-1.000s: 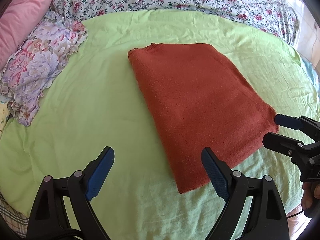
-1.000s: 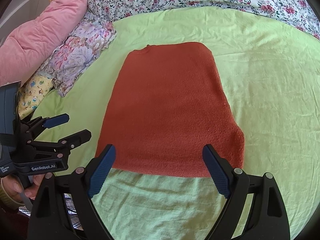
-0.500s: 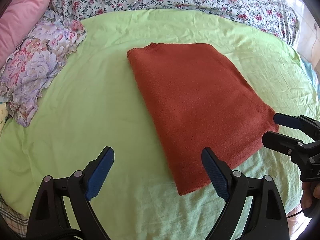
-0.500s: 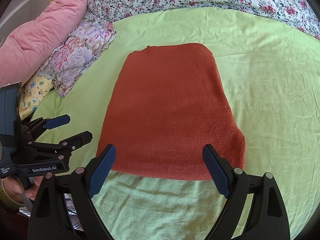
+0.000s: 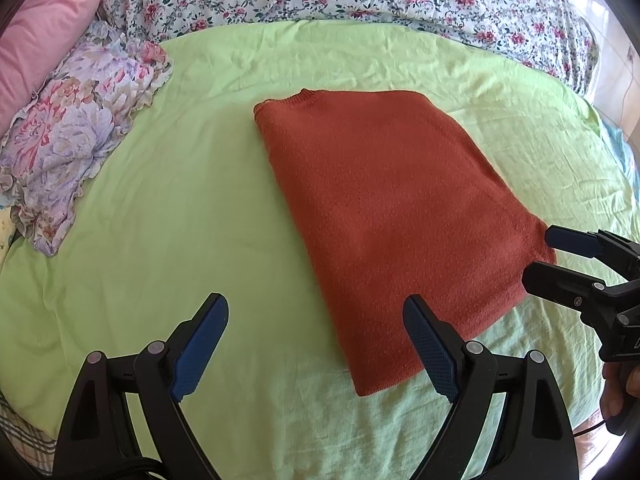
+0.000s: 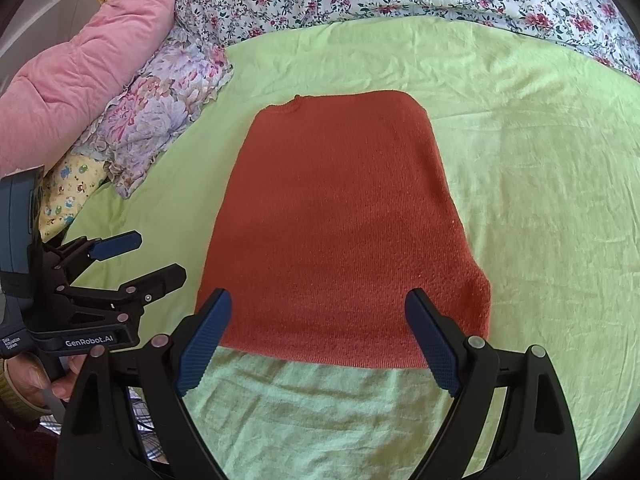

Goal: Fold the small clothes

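Both views are bright and sharp under soft daylight, with glare on the pale floor [image 5: 624, 92] far right of the left gripper [image 5: 316, 344]. Soft shadow lies under each gripper, dulling the near sheet [image 6: 320, 408] and the sweater [image 6: 340, 220] hem below the right gripper [image 6: 318, 340]. Fisheye distortion bows the bed and darkens the corners.

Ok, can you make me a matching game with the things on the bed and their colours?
Things:
1. sweater
2. sheet
3. quilt
4. gripper pads

Colours:
A. pink
B. blue
C. rust orange
D. light green

Pairs: 1-C, 2-D, 3-A, 4-B
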A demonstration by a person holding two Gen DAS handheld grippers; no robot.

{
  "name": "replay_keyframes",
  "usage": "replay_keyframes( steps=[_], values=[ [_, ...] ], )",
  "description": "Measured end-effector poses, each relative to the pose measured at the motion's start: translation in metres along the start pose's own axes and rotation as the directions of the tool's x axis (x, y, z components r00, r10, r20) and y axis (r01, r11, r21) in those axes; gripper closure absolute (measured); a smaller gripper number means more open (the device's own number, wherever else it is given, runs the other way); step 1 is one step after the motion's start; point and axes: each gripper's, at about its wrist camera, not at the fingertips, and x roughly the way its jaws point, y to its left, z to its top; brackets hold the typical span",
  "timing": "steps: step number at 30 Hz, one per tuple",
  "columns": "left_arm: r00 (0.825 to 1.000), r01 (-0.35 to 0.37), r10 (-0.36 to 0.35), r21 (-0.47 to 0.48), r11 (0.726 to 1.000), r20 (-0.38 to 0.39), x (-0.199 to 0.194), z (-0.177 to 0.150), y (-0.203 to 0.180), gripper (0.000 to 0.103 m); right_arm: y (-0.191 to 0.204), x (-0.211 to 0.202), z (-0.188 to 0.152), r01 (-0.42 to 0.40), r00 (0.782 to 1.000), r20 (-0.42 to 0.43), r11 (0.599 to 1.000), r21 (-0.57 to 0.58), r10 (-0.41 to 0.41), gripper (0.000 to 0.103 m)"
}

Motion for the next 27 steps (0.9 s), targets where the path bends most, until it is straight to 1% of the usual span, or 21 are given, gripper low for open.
replay_keyframes(
  steps=[11,27],
  values=[
    [1.000,0.002,-0.002,-0.004,1.000,0.001,0.000,0.005,0.001,0.013,0.001,0.000,0.008,-0.001,1.000,0.007,1.000,0.000,0.001,0.014],
    [1.000,0.007,-0.007,-0.009,1.000,0.001,0.000,0.013,-0.002,0.013,-0.004,-0.004,0.010,-0.002,1.000,0.020,1.000,0.009,0.002,0.014]
  ],
)
